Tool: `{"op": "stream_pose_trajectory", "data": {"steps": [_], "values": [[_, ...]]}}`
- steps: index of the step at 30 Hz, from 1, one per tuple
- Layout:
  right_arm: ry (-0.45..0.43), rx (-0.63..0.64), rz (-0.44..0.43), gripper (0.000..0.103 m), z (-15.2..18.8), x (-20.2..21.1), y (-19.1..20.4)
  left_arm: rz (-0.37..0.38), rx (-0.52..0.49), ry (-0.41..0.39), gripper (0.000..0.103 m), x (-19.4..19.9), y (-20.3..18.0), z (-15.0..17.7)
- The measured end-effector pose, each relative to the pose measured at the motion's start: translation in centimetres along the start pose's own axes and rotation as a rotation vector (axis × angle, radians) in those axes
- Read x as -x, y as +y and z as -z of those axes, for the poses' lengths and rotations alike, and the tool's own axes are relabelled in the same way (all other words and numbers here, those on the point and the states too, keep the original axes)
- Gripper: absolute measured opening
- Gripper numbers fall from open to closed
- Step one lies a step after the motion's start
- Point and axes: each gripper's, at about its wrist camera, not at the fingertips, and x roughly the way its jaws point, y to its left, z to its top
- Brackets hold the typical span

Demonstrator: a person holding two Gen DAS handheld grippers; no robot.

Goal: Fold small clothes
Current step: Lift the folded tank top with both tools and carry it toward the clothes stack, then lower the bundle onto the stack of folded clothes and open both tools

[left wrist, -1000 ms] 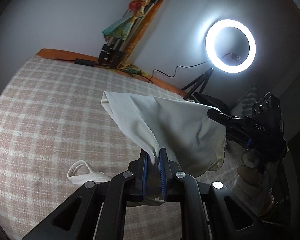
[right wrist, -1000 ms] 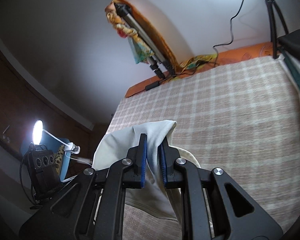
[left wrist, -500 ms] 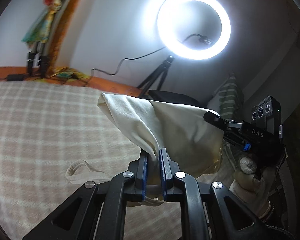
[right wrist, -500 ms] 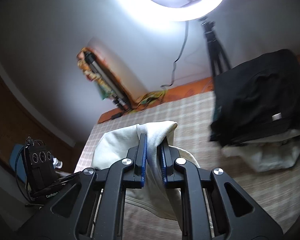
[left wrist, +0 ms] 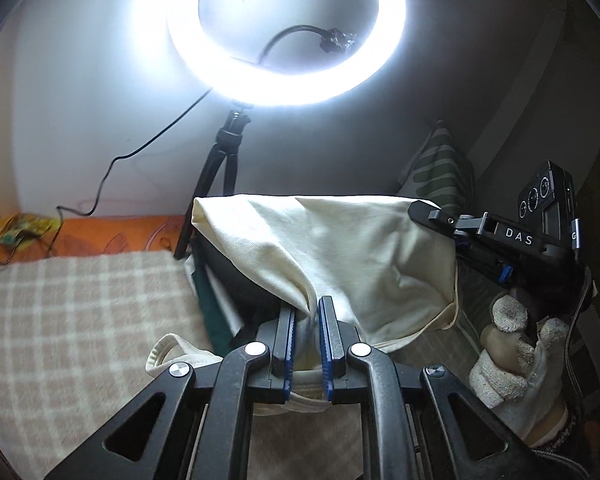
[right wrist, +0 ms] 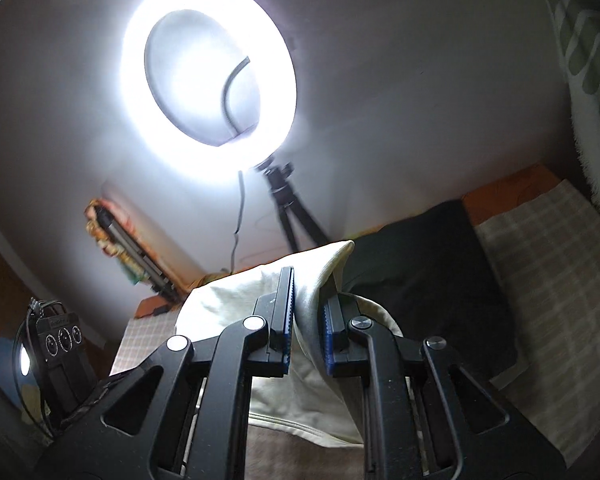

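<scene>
A cream garment (left wrist: pixel 352 256) hangs stretched in the air between my two grippers, above the checked bed cover (left wrist: pixel 80 320). My left gripper (left wrist: pixel 307 312) is shut on one bunched end of it. My right gripper (right wrist: pixel 309 300) is shut on the other end (right wrist: pixel 312 280). In the left wrist view the right gripper (left wrist: pixel 424 210) shows at the right, held by a gloved hand (left wrist: pixel 512 344). A strap loop of the garment (left wrist: pixel 168 350) droops to the lower left. In the right wrist view the left gripper's camera body (right wrist: pixel 62 336) shows at the far left.
A lit ring light (left wrist: pixel 286 32) on a black tripod (left wrist: pixel 220 184) stands just behind the garment. A pile of folded dark and white clothes (right wrist: pixel 428 272) lies on the bed under it. A striped cushion (left wrist: pixel 440 164) leans at the right. A folded tripod (right wrist: pixel 128 256) leans on the wall.
Both grippers have swung right and tilted up with the garment still stretched between them. The ring light and the dark clothes pile now fill the views where open bed showed before.
</scene>
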Motion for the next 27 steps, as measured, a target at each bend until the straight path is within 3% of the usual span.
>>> {"op": "stream_pose_trajectory", "data": {"steps": [7,15,18,20,22,23,24,27], "values": [[-0.011,-0.008,0.077,0.013,-2.2,-2.7,-4.6,-0.053,-0.025,0.022,0.008,-5.1,-0.2,-0.8],[0.051,0.018,0.176,0.013,-2.6,-6.7,-7.9,-0.169,-0.108,0.069,0.010,-8.5,-0.9,0.3],[0.072,0.036,0.225,0.013,-2.5,-8.1,-8.1,-0.202,-0.112,0.059,0.024,-8.7,-1.0,0.2],[0.087,0.037,0.241,0.016,-2.5,-8.7,-8.5,-0.221,-0.117,0.061,0.047,-8.6,-1.1,0.1],[0.077,0.052,0.275,0.033,-2.4,-8.6,-8.4,-0.219,-0.128,0.068,0.063,-8.7,-1.2,0.1],[0.069,0.056,0.283,0.052,-2.4,-8.4,-8.4,-0.225,-0.137,0.067,0.071,-8.5,-1.4,0.2],[0.064,0.052,0.284,0.063,-2.4,-8.1,-8.5,-0.234,-0.146,0.067,0.075,-8.3,-1.6,0.2],[0.051,0.041,0.283,0.065,-2.4,-6.8,-8.6,-0.242,-0.148,0.069,0.086,-8.0,-1.9,0.3]]}}
